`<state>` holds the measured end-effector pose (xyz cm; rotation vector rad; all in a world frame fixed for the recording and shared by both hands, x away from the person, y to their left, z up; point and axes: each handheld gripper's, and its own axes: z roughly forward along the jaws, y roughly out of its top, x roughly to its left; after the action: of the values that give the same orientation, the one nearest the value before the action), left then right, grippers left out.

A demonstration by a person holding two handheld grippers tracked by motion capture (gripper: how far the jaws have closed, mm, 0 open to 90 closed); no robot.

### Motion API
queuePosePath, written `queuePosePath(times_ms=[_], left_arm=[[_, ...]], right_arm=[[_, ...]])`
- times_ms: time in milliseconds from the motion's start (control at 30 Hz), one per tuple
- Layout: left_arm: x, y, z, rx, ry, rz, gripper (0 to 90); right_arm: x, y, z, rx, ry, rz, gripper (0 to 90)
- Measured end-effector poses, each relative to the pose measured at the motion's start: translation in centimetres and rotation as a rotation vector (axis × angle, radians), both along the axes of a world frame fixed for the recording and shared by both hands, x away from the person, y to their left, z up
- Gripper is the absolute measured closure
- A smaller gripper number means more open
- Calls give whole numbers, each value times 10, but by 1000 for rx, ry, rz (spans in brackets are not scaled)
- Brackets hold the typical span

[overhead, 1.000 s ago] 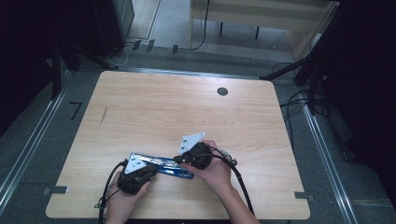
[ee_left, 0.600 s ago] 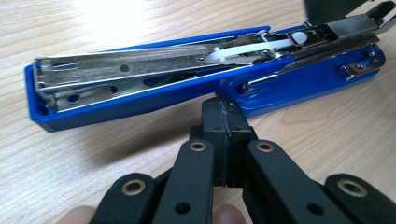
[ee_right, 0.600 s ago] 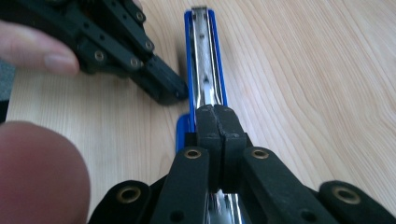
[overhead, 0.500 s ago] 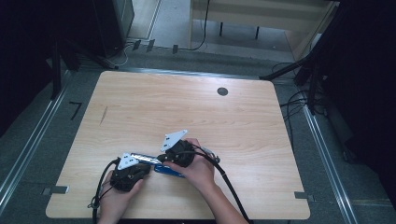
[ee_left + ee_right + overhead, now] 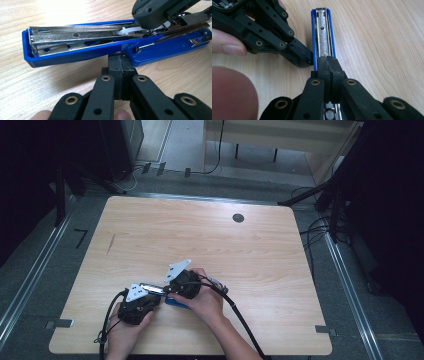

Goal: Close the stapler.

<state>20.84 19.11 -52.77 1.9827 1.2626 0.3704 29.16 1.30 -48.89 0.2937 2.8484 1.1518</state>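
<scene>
The right gripper, a black tool with a grey three-cornered plate on top, sits further toward the left side of the wooden table than it did a second ago. Back then it was near the right end of the long blue and silver stapler. Now it is over the middle of the stapler, close to the left gripper, the other black tool. The right hand has come along with it, so the two hands are nearer each other. Less of the blue stapler shows between the two tools than before. The thick black cable behind the right gripper has slid left too.
</scene>
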Motion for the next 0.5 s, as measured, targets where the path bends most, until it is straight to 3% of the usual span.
queuePosePath(times_ms=[500], left_arm=[[-4, -2, 6, -9, -57, 13, 900]], right_arm=[[-2, -1, 4, 10, -14, 0, 900]])
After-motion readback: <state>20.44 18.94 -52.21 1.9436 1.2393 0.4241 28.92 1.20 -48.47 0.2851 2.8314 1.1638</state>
